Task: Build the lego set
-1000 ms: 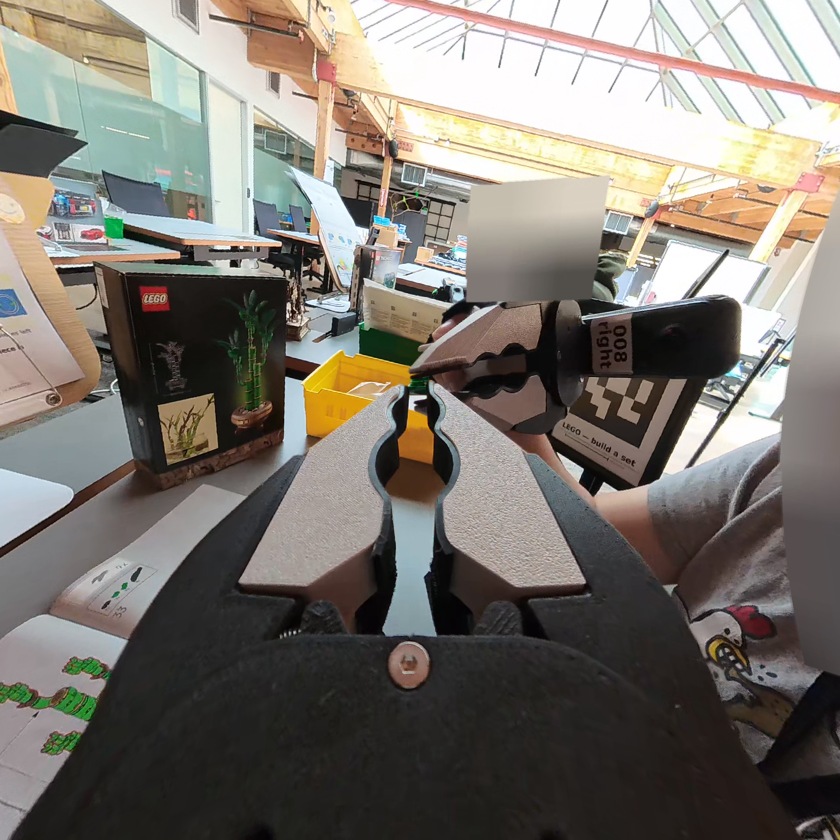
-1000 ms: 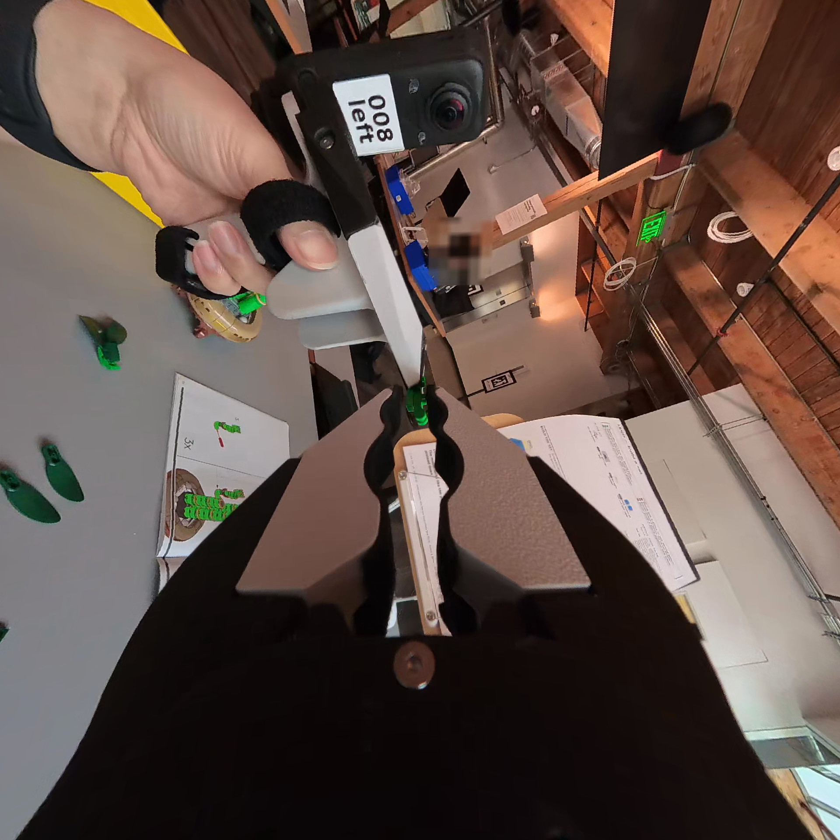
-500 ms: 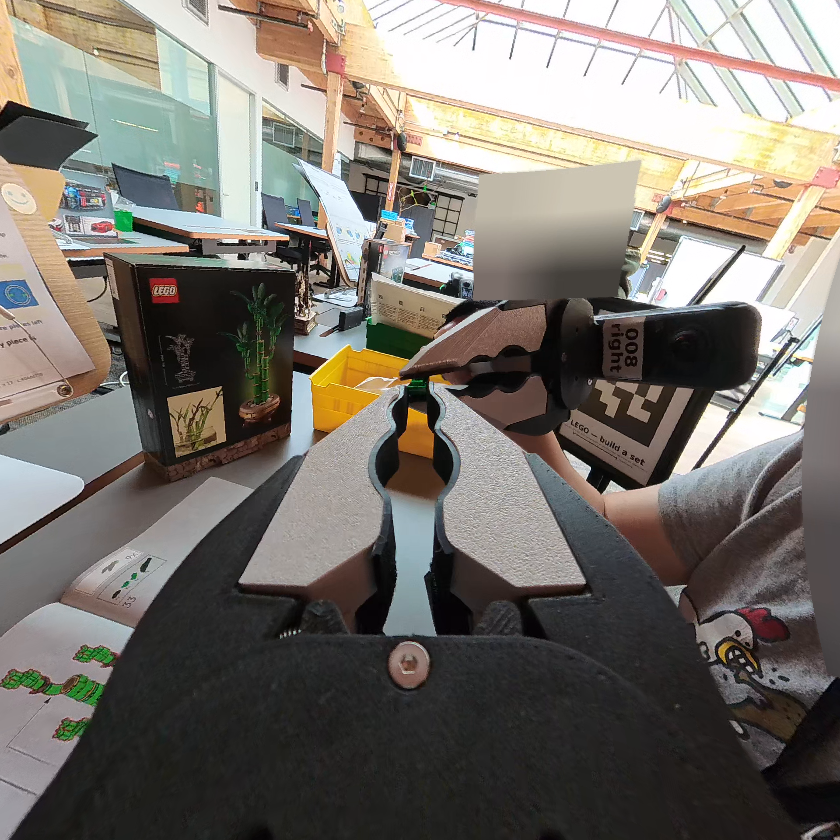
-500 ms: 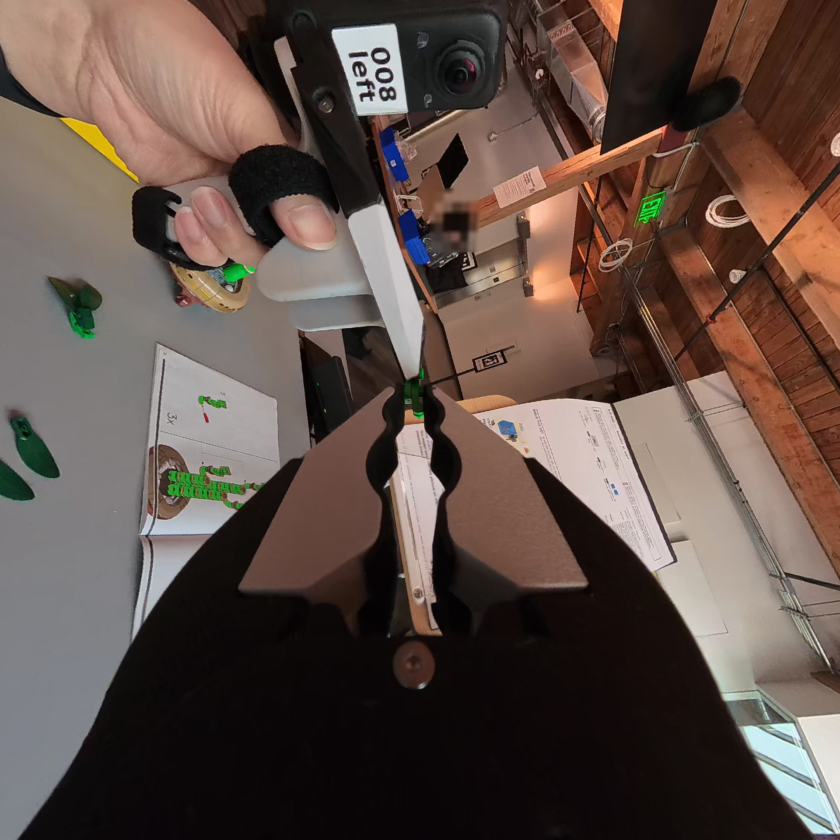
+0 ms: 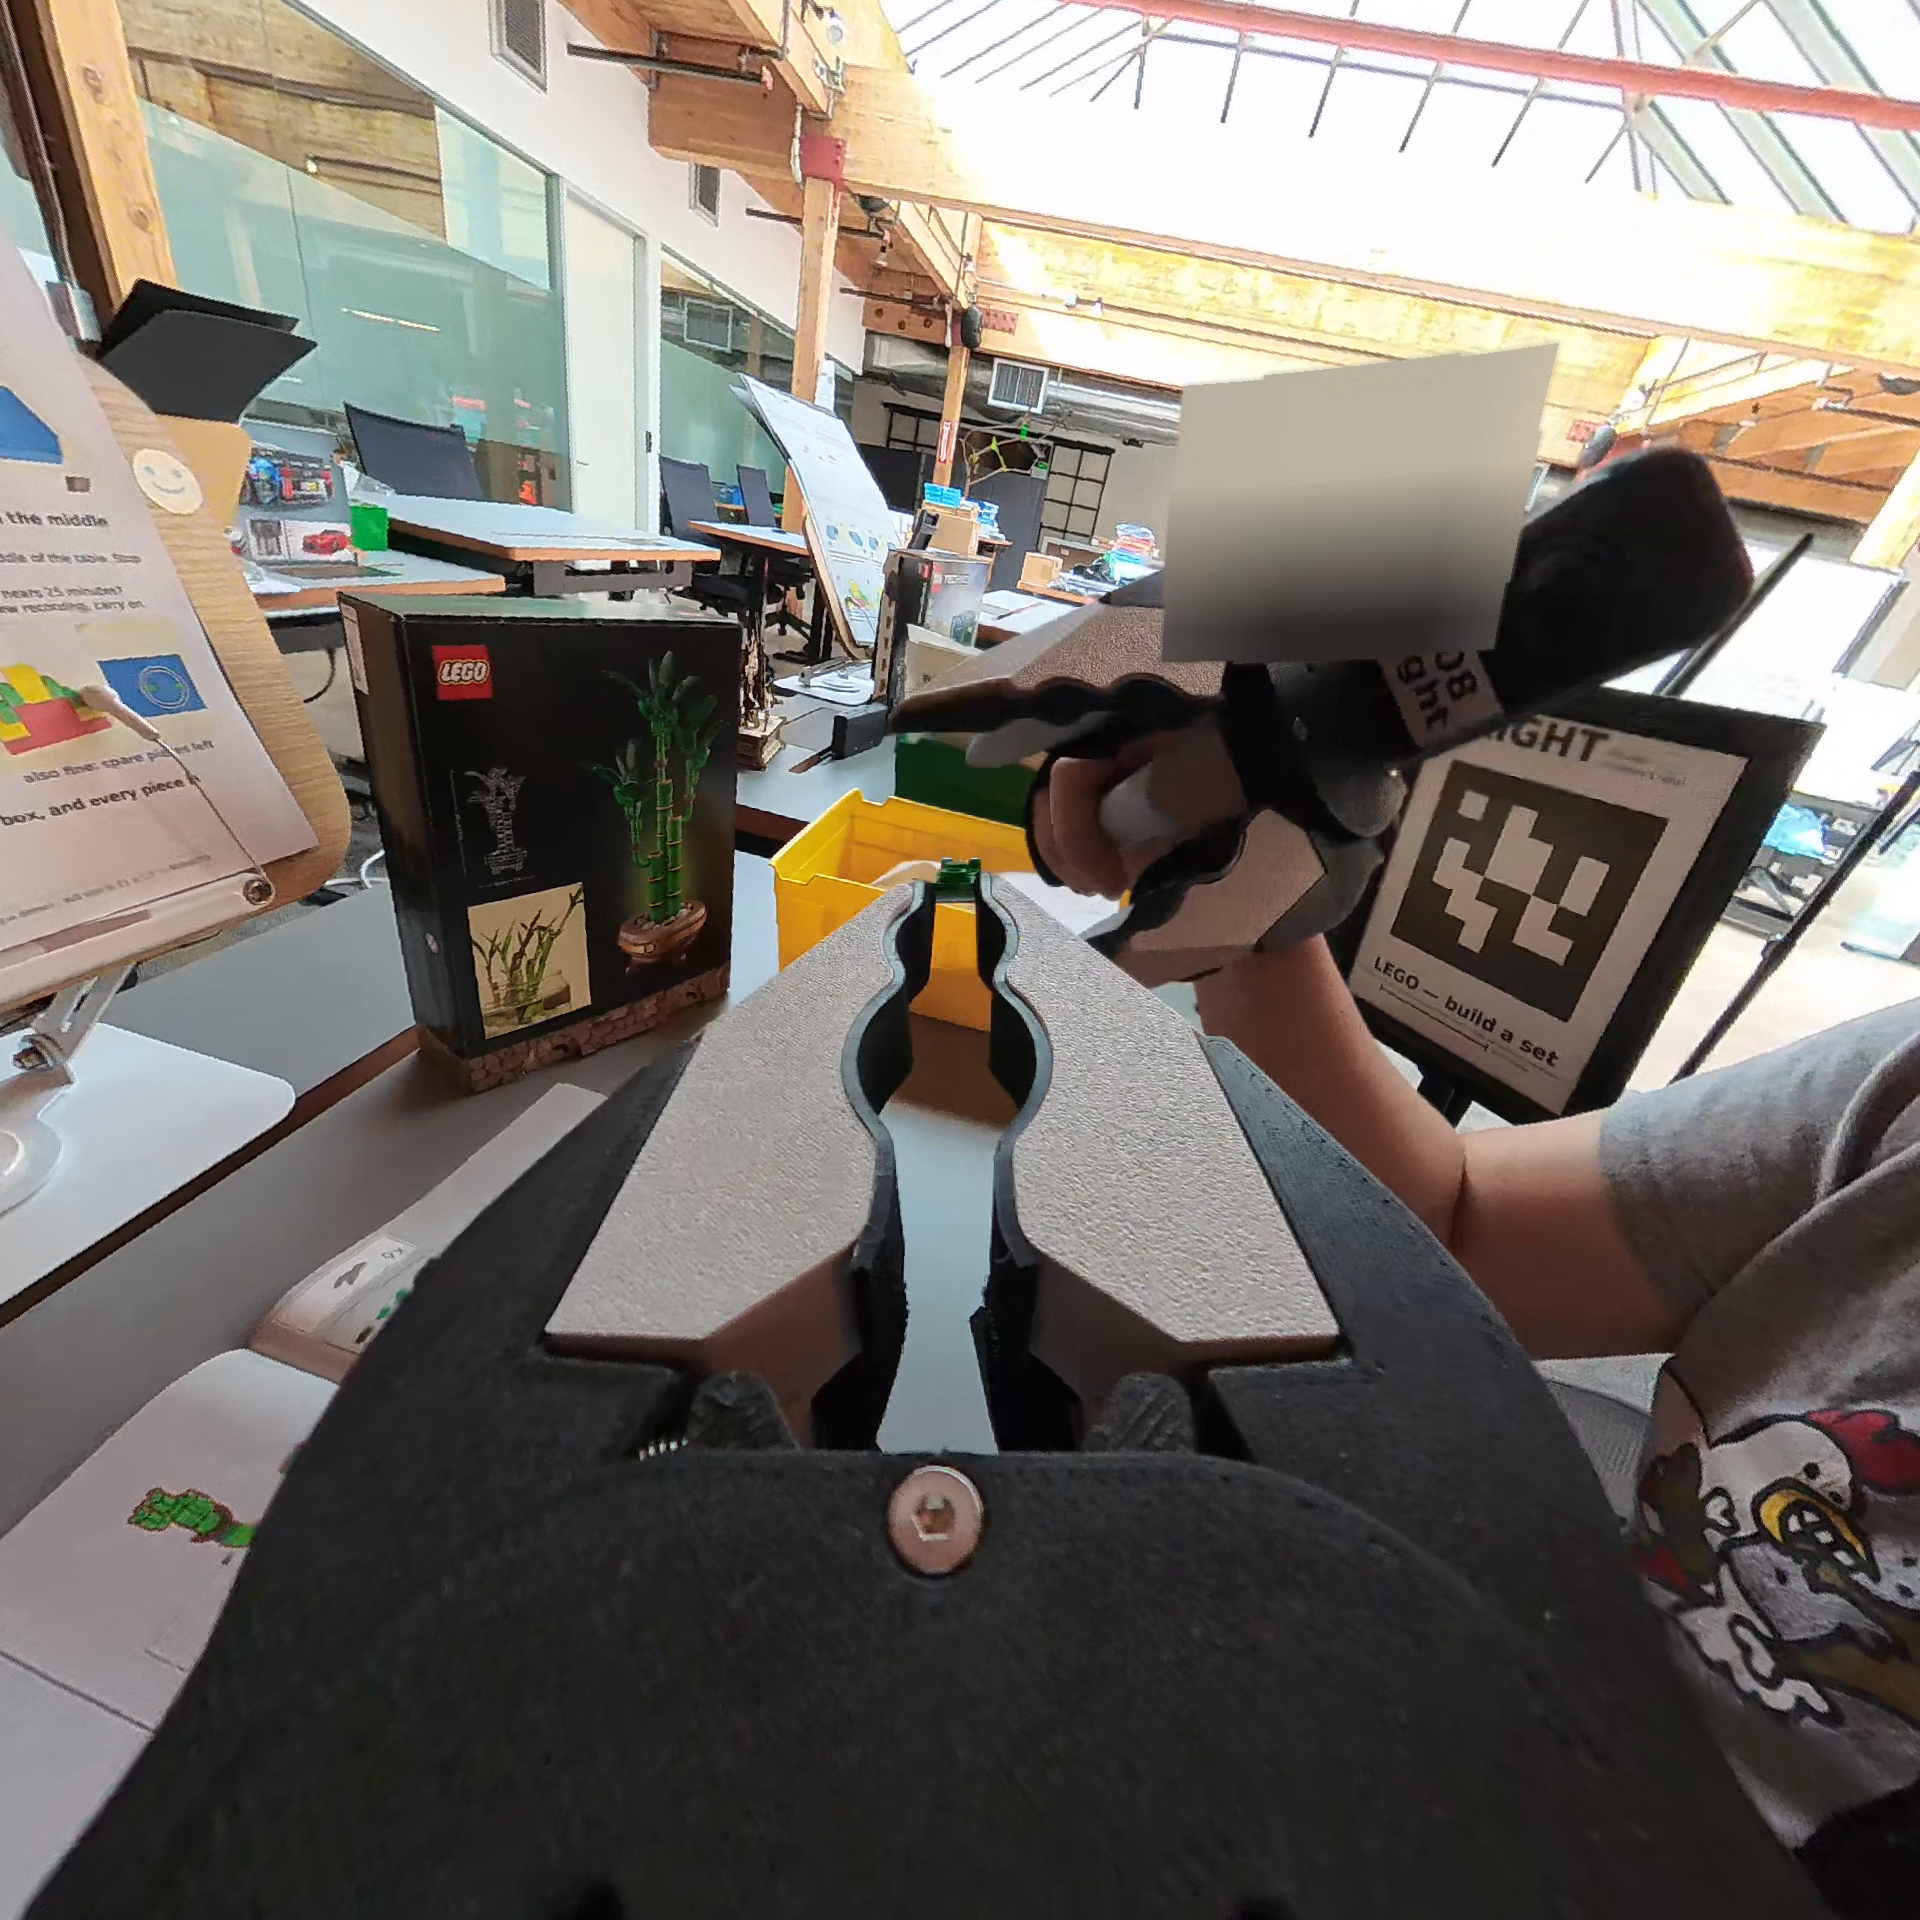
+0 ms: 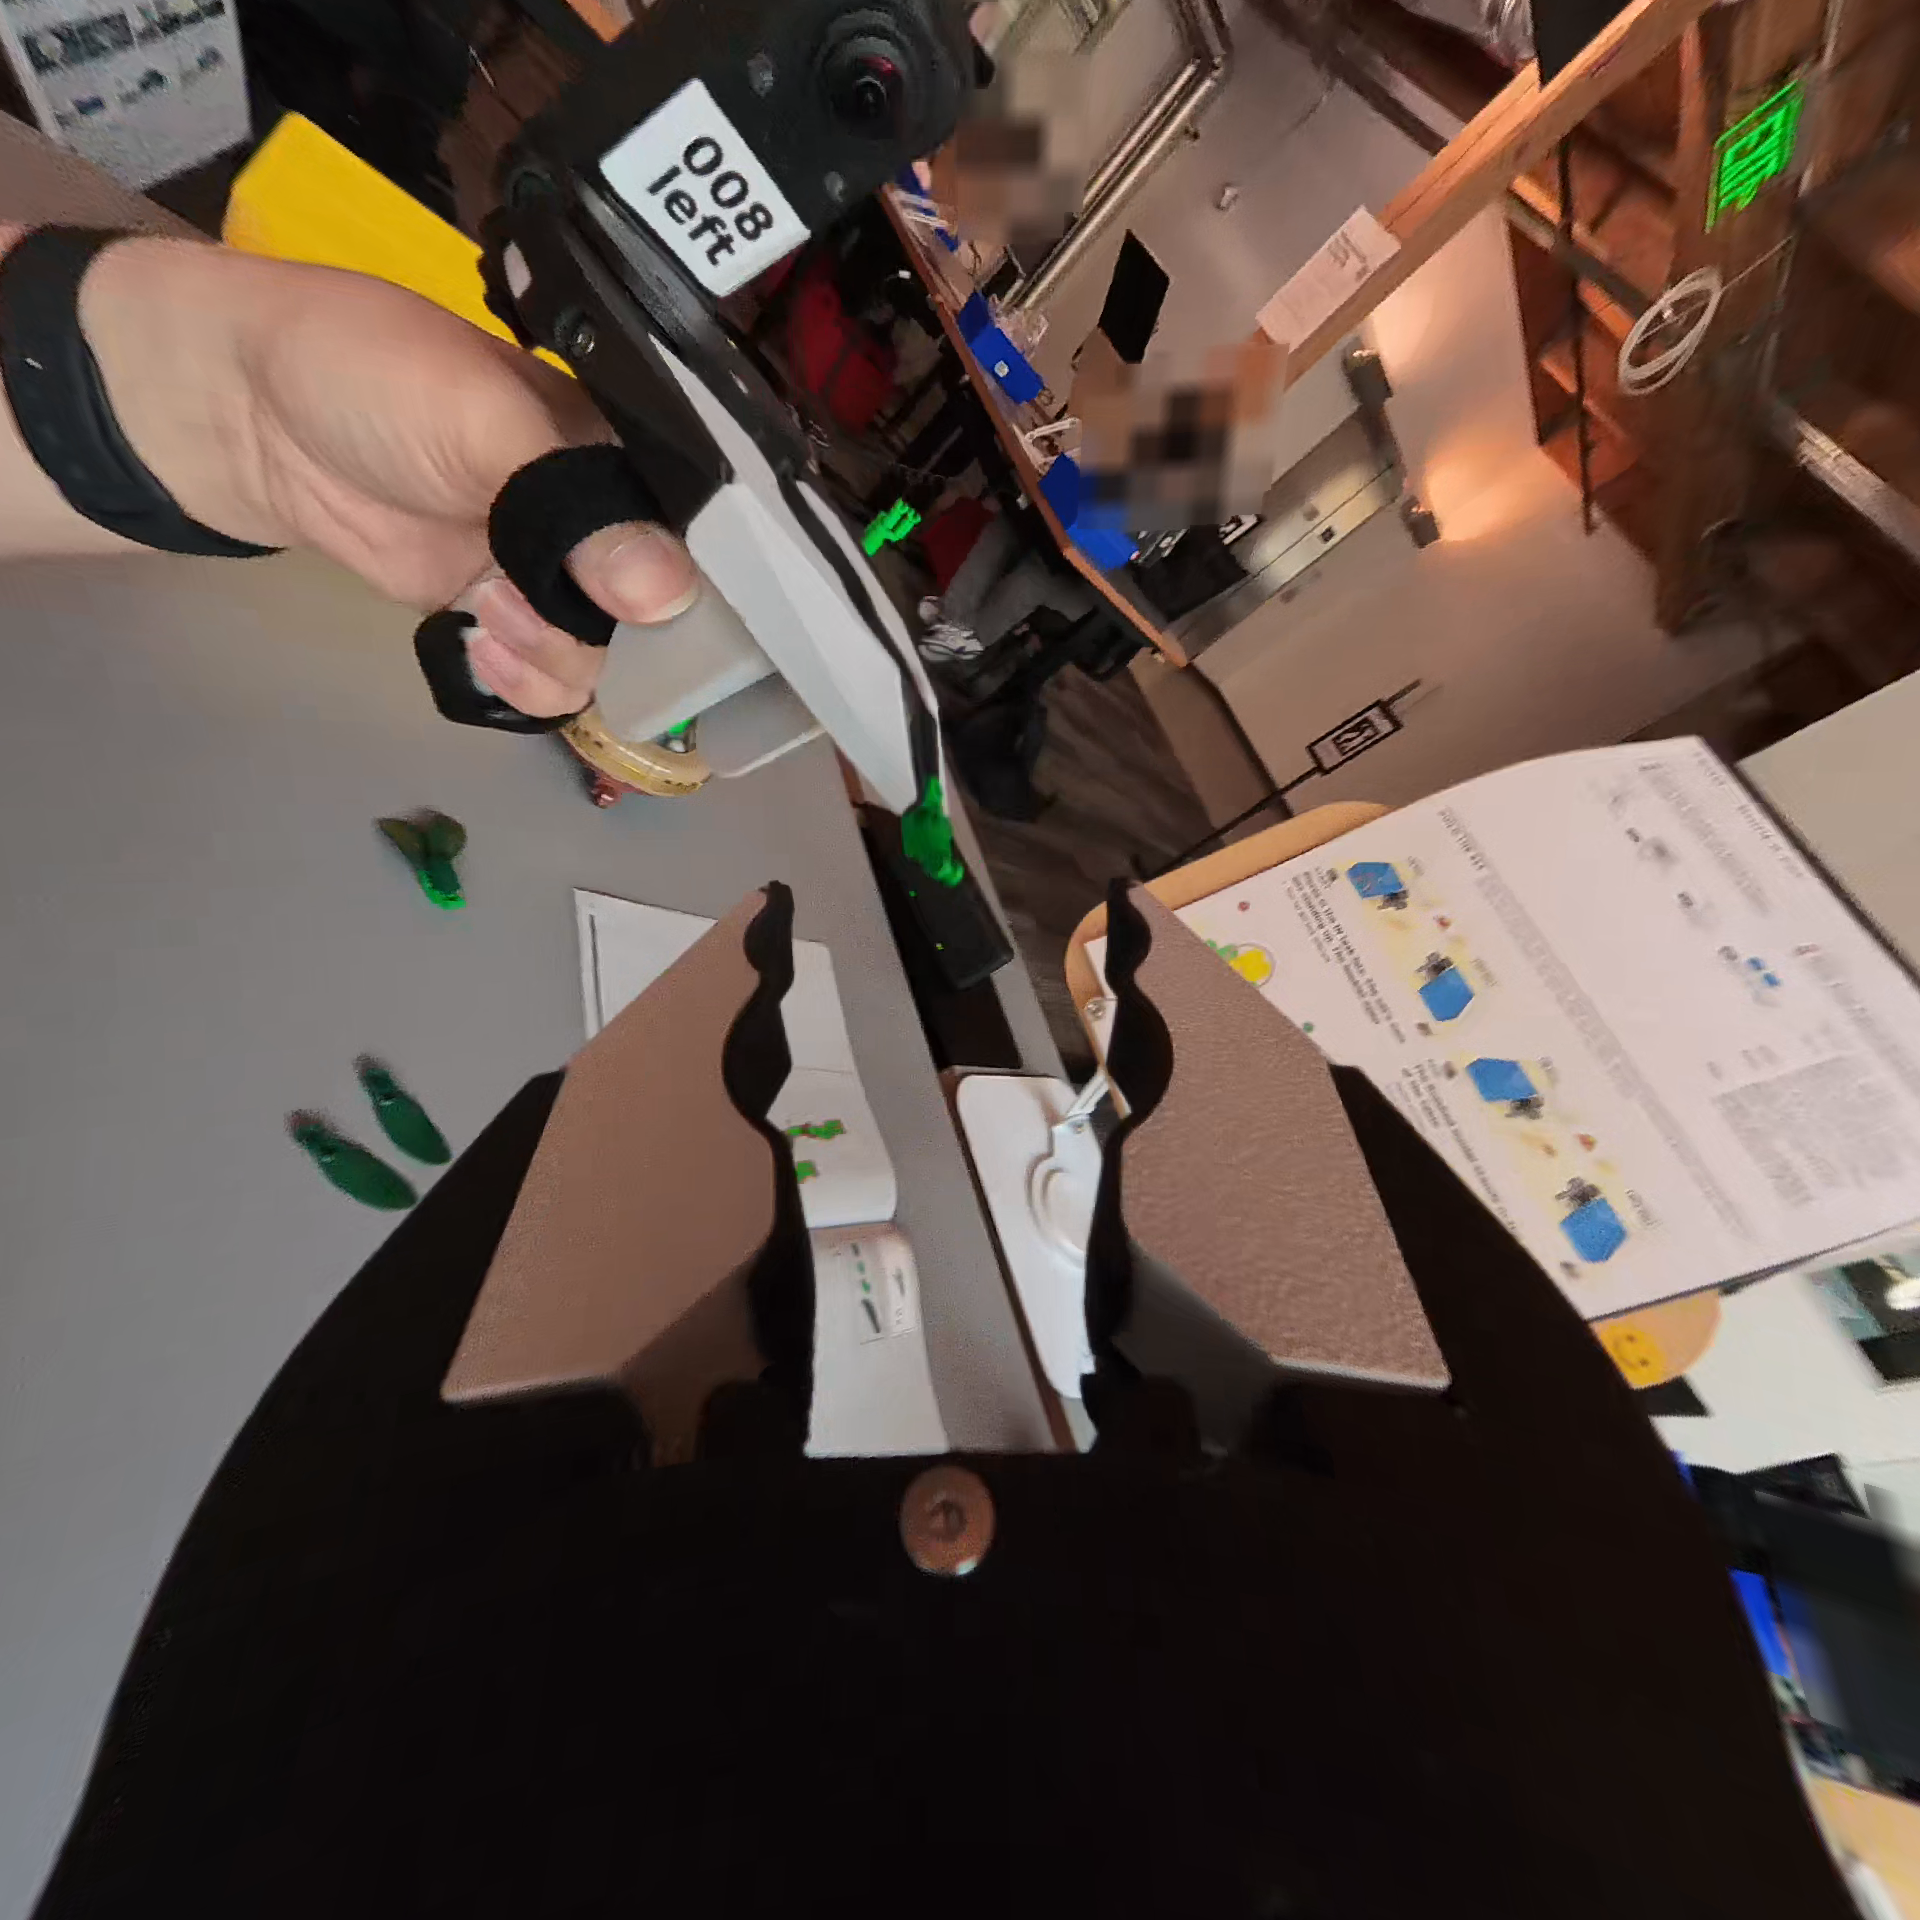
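My left gripper (image 5: 953,896) is shut on a small green lego piece (image 5: 956,873) pinched at its fingertips, held up above the grey table (image 6: 208,935). In the right wrist view the same piece (image 6: 928,831) sticks out of the left gripper's tips. My right gripper (image 6: 945,904) is open and empty, a short way back from that piece. It also shows in the left wrist view (image 5: 1049,821), with its jaws apart, above and to the right of the left gripper's tips.
Two dark green leaf pieces (image 6: 374,1138), a small green assembly (image 6: 431,852) and a round tan base (image 6: 634,753) lie on the table. The open instruction booklet (image 6: 831,1122), a yellow bin (image 5: 862,883), the lego box (image 5: 551,831) and a sheet on a stand (image 6: 1558,1018) surround them. Left and right tips are no more than a few centimetres apart. The small green assembly (image 6: 431,852) is about 30 centimeters from both grippers' fingertips.
My right gripper has opened, let go of the green piece and pulled back from it. My left gripper still holds the piece.
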Action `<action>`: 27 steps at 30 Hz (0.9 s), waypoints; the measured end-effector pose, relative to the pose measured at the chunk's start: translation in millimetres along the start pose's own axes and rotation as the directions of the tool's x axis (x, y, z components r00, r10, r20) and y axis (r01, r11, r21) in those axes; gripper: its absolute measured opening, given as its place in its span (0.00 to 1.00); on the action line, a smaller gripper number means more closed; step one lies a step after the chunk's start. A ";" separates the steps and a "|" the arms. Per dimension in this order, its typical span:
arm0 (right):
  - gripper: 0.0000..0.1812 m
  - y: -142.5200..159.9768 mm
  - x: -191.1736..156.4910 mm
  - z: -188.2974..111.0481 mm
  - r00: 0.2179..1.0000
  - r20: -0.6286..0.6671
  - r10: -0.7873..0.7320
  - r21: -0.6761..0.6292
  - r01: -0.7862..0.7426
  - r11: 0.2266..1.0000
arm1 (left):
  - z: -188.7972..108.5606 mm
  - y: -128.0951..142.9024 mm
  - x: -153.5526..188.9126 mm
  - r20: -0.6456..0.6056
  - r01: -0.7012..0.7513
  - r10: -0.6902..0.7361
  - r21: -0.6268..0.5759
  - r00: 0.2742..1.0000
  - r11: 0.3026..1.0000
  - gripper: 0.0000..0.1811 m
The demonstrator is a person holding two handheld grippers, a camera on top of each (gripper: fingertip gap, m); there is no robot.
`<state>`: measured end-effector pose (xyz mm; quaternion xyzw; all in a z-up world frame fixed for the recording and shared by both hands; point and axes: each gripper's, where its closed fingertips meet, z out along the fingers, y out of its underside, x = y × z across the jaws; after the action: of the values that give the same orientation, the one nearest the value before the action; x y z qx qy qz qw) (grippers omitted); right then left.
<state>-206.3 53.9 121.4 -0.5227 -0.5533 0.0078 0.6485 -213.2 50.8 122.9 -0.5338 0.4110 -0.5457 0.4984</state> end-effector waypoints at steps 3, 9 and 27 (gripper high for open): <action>0.24 30.2 14.8 -20.6 0.998 0.000 0.056 -0.071 -0.056 0.996 | -8.9 -8.6 -14.5 0.023 -0.156 0.154 0.075 0.988 0.985 0.03; 0.19 125.0 19.4 -52.0 0.958 0.035 0.286 -0.312 -0.262 0.913 | -28.9 19.4 -79.1 0.094 -0.179 0.171 0.080 0.981 0.981 0.03; 0.09 194.3 -39.0 -35.1 0.836 0.227 0.499 -0.538 -0.319 0.780 | -14.3 40.4 -69.4 -0.015 -0.057 0.057 0.010 0.998 0.998 0.03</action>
<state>-85.6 95.5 -34.1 -0.7652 -0.5164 0.1087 0.3687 -227.7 111.1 69.9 -0.5154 0.4273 -0.5371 0.5131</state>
